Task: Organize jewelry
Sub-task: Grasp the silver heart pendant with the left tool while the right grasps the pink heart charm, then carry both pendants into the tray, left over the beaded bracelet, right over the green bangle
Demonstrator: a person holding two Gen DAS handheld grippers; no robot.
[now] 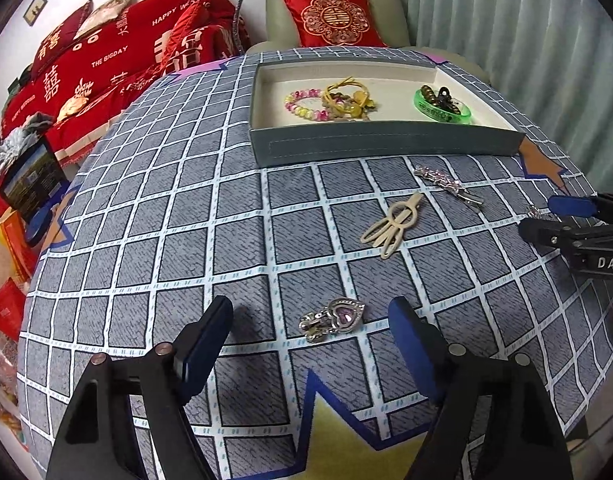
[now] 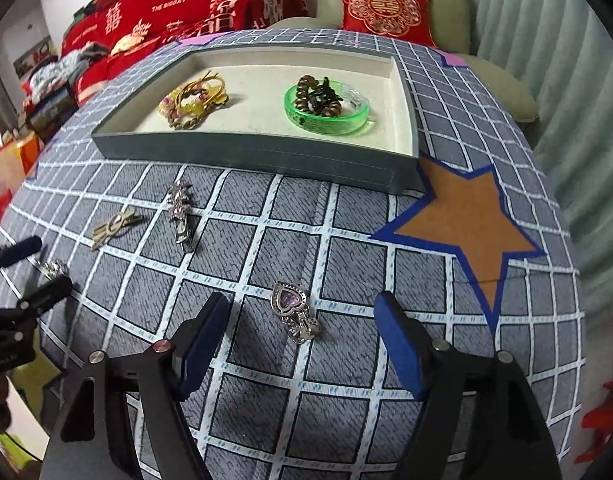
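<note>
A silver heart clip with a purple stone (image 1: 332, 320) lies on the checked cloth between the fingers of my left gripper (image 1: 310, 304), which is open and not touching it. A second purple heart clip (image 2: 292, 312) lies between the spread fingers of my right gripper (image 2: 301, 298), also untouched. A cream hair clip (image 1: 390, 226) and a silver rhinestone clip (image 1: 446, 186) lie loose before the grey tray (image 1: 386, 144). The tray holds beaded bracelets (image 1: 306, 104) and a green bangle (image 1: 442, 110) with a dark claw clip on it.
The round table's cloth (image 2: 266, 360) carries an orange star (image 2: 466, 224) to the right of the tray (image 2: 266, 156). Behind the table stand a green armchair with a red cushion (image 1: 334, 20) and a red-covered sofa (image 1: 106, 60). Bags and boxes crowd the floor at left.
</note>
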